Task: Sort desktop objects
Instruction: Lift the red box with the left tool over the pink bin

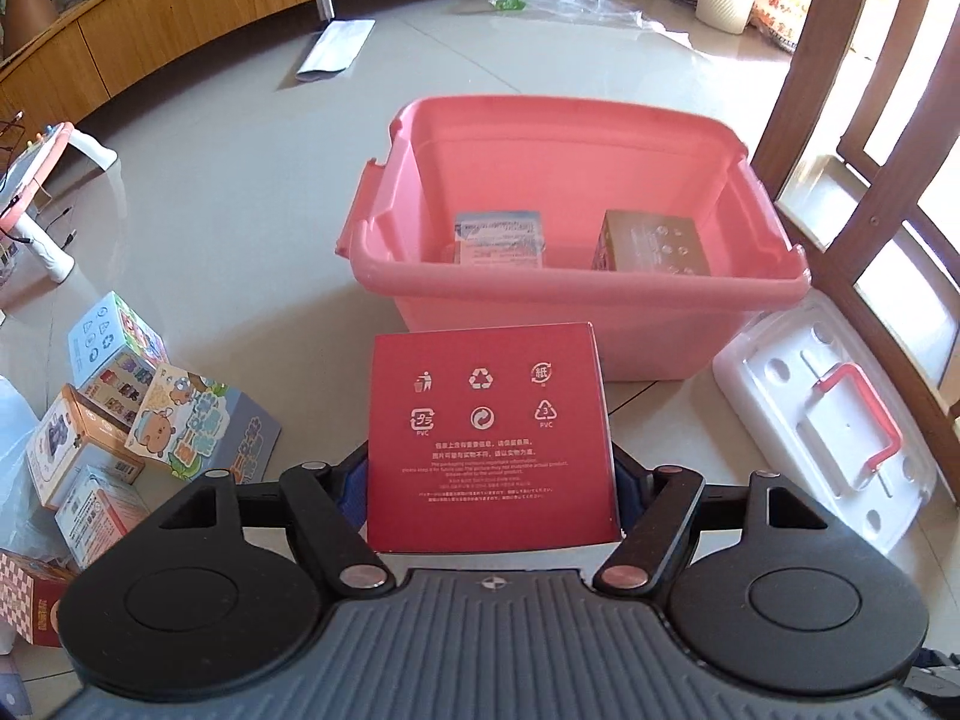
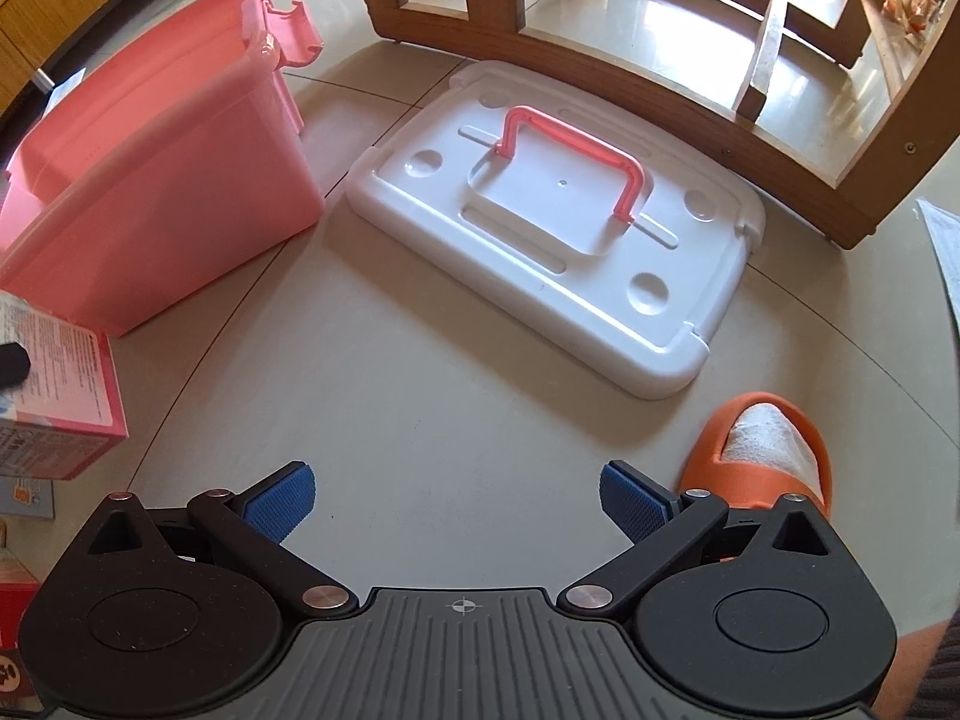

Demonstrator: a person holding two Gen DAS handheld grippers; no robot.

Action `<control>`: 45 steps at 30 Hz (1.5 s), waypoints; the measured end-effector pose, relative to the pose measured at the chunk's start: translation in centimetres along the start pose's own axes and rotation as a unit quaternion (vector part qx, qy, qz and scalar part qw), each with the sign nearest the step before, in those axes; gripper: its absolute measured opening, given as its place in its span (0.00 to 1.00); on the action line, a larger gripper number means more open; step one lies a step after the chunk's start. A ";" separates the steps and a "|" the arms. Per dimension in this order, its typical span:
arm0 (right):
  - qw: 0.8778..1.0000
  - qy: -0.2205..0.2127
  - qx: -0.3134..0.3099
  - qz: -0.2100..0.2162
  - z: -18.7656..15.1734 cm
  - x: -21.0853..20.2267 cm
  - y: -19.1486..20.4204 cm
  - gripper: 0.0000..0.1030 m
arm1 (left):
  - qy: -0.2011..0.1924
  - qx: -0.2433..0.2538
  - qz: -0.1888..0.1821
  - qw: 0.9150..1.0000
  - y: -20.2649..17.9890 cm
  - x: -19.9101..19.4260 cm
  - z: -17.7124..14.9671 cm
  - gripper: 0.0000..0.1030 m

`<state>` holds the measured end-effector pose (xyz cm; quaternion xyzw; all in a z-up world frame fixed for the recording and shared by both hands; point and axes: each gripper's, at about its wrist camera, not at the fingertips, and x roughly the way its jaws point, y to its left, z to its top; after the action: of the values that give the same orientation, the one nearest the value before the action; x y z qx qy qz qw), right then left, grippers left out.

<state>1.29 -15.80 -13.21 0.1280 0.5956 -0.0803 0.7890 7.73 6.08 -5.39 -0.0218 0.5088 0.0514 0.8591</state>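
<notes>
Left wrist view:
- The left gripper [image 1: 493,474] pinched the red box [image 1: 492,438] between its blue pads, one on each side. The box was up off the floor, just in front of the pink bin [image 1: 576,294].
- The pads held only the low part of the box. It could tip or slip out, esp. if the hand swung fast.
- The bin's near wall stood right ahead of the box. If the box wasn't high enough, it could bump the rim and get knocked loose.
- Two boxes were already in the bin: a blue-white box [image 1: 499,237] and a brown box [image 1: 651,243]. The red one looked big vs. them. Dropped from high, it could land on them and sit crooked.
- A pile of small boxes [image 1: 114,420] sat on the floor to the left, near the gripper. A low swing back could knock them over.

Right wrist view:
- The right gripper [image 2: 457,501] had its fingers spread wide w/ nothing between them. It hung over bare floor.
- The white lid [image 2: 558,222] w/ its pink handle lay flat just beside the bin, apart from it. A box that missed the bin could land on it.
- A foot in an orange slipper [image 2: 762,450] was very near the right finger. A step could bump the gripper.
- The held box showed at the left edge; from there I couldn't tell how firm the grip was.
</notes>
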 end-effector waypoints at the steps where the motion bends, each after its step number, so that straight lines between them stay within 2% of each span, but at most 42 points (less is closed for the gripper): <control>1: 1.000 0.005 0.000 0.002 -0.1 0.0 0.0 0.98 | -0.005 -0.001 -0.003 1.000 -0.1 -0.7 0.3 0.72; 8: 1.000 0.021 -0.004 0.010 -0.4 0.0 0.2 0.98 | -0.035 -0.011 -0.011 0.999 -0.9 -4.0 2.2 0.72; 14: 0.999 0.019 -0.017 0.019 -0.4 -0.1 0.6 0.98 | -0.045 -0.015 -0.016 0.999 -1.4 -4.3 4.2 0.72; 20: 0.998 0.030 0.012 0.049 -0.4 0.5 0.5 0.98 | -0.053 -0.028 -0.016 0.998 -1.0 -3.9 6.7 0.72; 31: 0.996 0.050 0.003 0.070 -0.3 2.4 1.6 0.98 | -0.045 -0.028 -0.007 0.999 -0.3 0.0 11.4 0.72; 34: 0.996 0.057 0.002 0.072 -0.3 3.1 1.9 0.98 | -0.061 -0.021 -0.007 0.998 -0.4 0.8 12.2 0.72; 45: 0.994 0.082 0.013 0.076 0.0 5.0 2.4 0.98 | -0.044 -0.019 -0.003 0.999 -0.7 5.2 15.7 0.71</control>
<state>3.33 -13.37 -17.77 0.1896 0.6453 -0.0169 0.7398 23.96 7.14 -2.41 -0.0369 0.4691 0.0593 0.8804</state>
